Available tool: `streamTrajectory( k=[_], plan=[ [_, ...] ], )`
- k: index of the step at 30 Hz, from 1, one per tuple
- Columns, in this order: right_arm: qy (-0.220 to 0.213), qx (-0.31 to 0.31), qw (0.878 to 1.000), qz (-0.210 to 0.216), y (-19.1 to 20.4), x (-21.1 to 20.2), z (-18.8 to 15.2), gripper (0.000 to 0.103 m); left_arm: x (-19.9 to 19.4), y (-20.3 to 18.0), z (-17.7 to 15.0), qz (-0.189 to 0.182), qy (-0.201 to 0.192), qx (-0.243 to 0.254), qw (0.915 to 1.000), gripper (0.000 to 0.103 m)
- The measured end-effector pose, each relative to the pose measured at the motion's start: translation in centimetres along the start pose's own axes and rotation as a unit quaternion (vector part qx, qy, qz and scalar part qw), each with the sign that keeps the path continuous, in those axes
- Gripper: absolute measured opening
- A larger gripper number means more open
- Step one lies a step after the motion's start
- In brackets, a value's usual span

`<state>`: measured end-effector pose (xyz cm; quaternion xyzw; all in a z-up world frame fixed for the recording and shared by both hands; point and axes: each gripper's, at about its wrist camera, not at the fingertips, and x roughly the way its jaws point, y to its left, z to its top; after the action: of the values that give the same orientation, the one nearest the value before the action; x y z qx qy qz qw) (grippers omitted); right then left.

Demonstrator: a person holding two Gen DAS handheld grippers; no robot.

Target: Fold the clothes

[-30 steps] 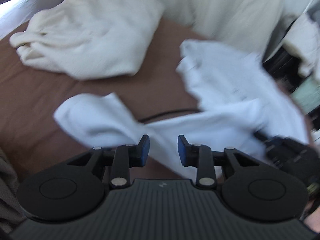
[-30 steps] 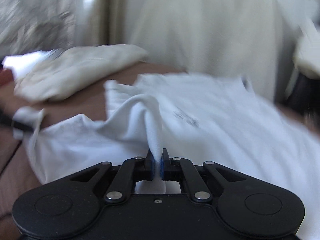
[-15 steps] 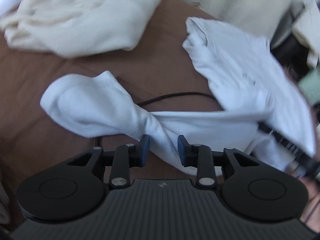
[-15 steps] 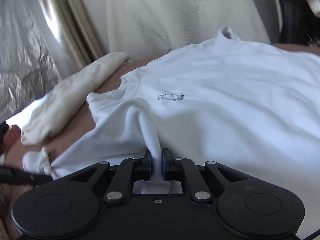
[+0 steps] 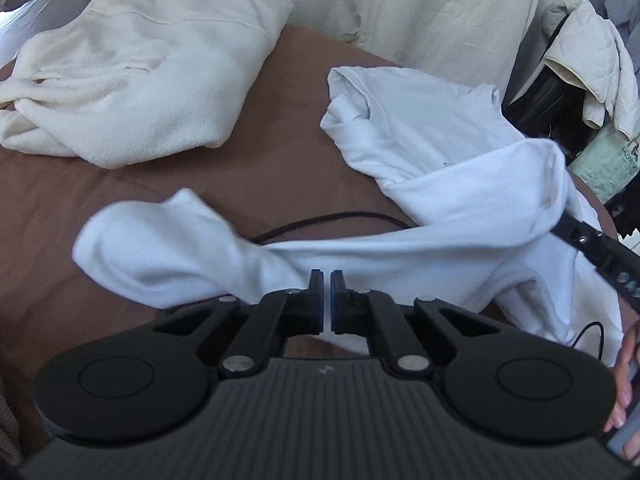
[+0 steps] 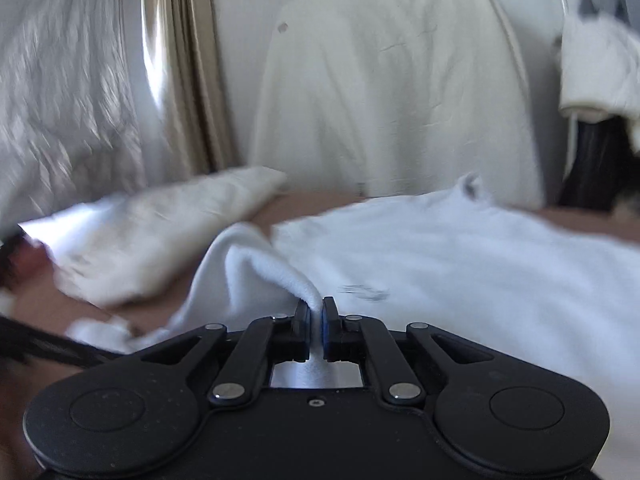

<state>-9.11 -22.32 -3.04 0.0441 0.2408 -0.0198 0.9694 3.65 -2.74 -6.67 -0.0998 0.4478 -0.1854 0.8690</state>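
So I've got this soft white long-sleeved cotton top (image 5: pixel 420 128) sprawled on the brown bed sheet (image 5: pixel 80 208), one sleeve stretched left. It looks light and floppy with zero stiffness, so I reckon it'll sag and bunch wherever I don't support it. My right gripper (image 6: pixel 316 312) is pinched onto a raised fold of it. My left gripper (image 5: pixel 326 280) is nearly closed over the sleeve's middle; can't tell if it's actually biting fabric. Cuffs and seams seem the best spots to grab. A fleecy cream sweater (image 5: pixel 140 60) sits folded further back.
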Motion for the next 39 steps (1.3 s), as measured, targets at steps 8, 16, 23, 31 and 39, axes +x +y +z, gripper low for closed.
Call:
streamTrajectory(
  k=[8, 16, 23, 31, 39],
  plan=[
    [0.102, 0.082, 0.988, -0.082, -4.3, 4.2, -3.4, 0.006, 0.2, 1.7, 0.0, -0.003, 0.012, -0.048, 0.9988, 0.003],
    [0.092, 0.090, 0.989, -0.068, -4.7, 2.1, -1.4, 0.019, -0.1, 1.9, -0.2, -0.010, 0.010, -0.058, 0.9982, 0.006],
    [0.083, 0.123, 0.989, 0.012, -4.9, 0.3, -0.8, 0.025, 0.8, 1.7, -0.4, -0.061, 0.011, -0.084, 0.9945, 0.024],
    [0.091, 0.133, 0.985, 0.054, -4.4, -0.1, -1.4, 0.029, 6.4, -0.1, -0.8, -0.093, 0.051, -0.137, 0.9849, 0.066],
    [0.095, 0.037, 0.992, 0.076, -3.0, -2.4, -1.2, 0.043, 0.3, -1.9, -0.3, -0.058, -0.045, -0.058, 0.9956, 0.007]
  ],
)
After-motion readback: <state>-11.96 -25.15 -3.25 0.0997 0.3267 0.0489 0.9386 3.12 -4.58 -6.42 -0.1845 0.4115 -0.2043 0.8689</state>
